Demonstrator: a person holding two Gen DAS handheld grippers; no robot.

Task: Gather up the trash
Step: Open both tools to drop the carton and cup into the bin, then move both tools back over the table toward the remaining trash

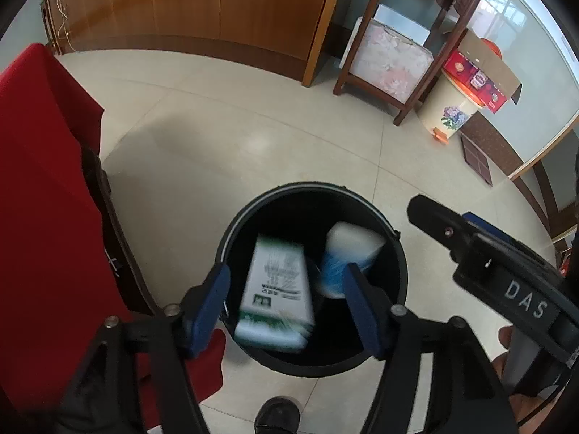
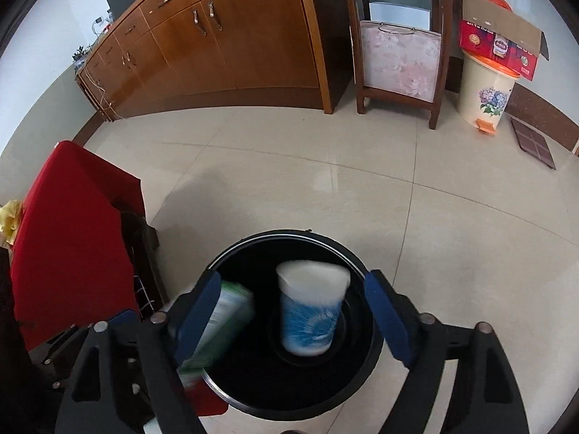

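Over the black bin (image 1: 394, 275) on the tiled floor (image 1: 224, 137), both tongs point down into its mouth. Left tongs (image 1: 286, 300) are released: blue pads spread apart, with the green-and-white carton (image 1: 277, 289) blurred between them, seemingly dropping inside the bin, no pad pressing it as far as I can tell. Right tongs (image 2: 293, 318) are released too, pads wide, with the blue-and-white tub (image 2: 311, 311) standing upright near the bin bottom, clear of both pads. In the left view that tub sits just beside the carton, and the right tool's black body shows at the right edge. Red cloth (image 2: 72, 238) drapes over furniture just beside the bin; a wooden cabinet (image 2: 224, 43) and a cream pedal bin (image 2: 485, 90) stand well apart at the far wall. Step judged: drop-off, both pieces of trash let go into the bin. Next move probably calls for lifting both tongs straight up clear of the rim without snagging it, then looking for remaining trash; none visible on the floor here.
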